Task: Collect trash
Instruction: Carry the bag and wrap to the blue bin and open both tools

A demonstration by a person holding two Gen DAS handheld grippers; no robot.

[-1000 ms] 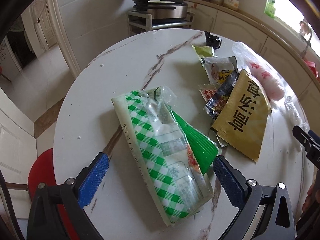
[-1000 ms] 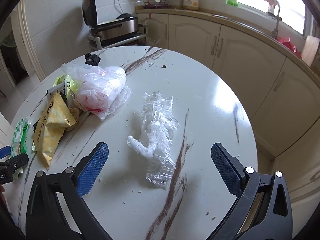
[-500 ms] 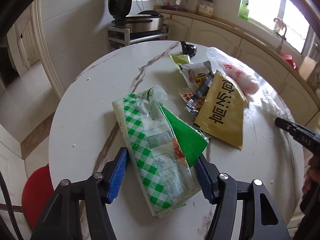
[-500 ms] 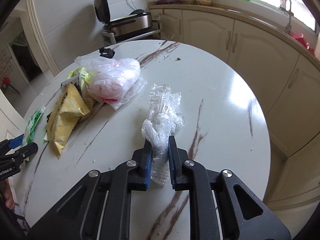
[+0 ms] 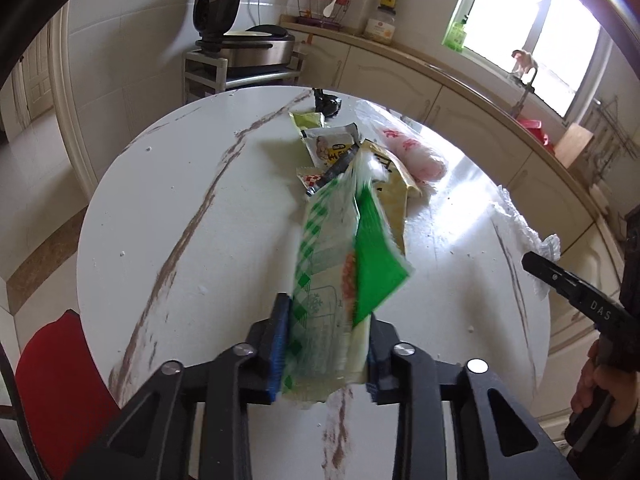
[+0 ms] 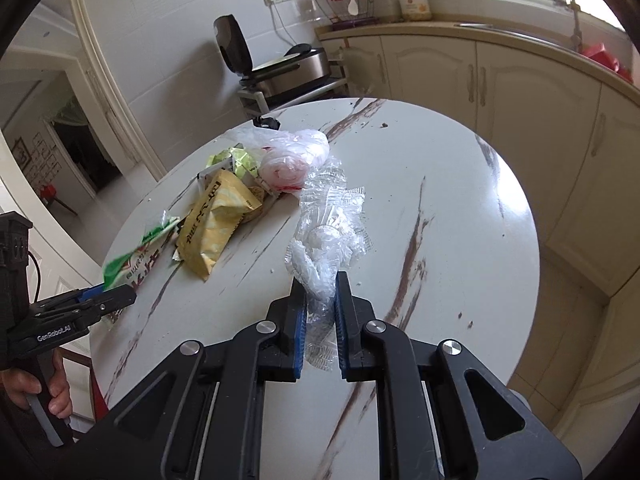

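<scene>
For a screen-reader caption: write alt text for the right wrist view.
The right gripper, jaws shut, pinches a crumpled clear plastic wrapper above a round white marble-veined table. To the left lie a yellow snack bag and a pink-and-clear plastic bag; at the left edge, the left gripper holds a green-and-white checked packet.

Red chair (image 5: 60, 364) nr table, cooker (image 6: 288, 68) on rack.

Green-checked wrapper (image 5: 320, 264) lifted, clear crumpled plastic (image 6: 324, 240) raised
</scene>
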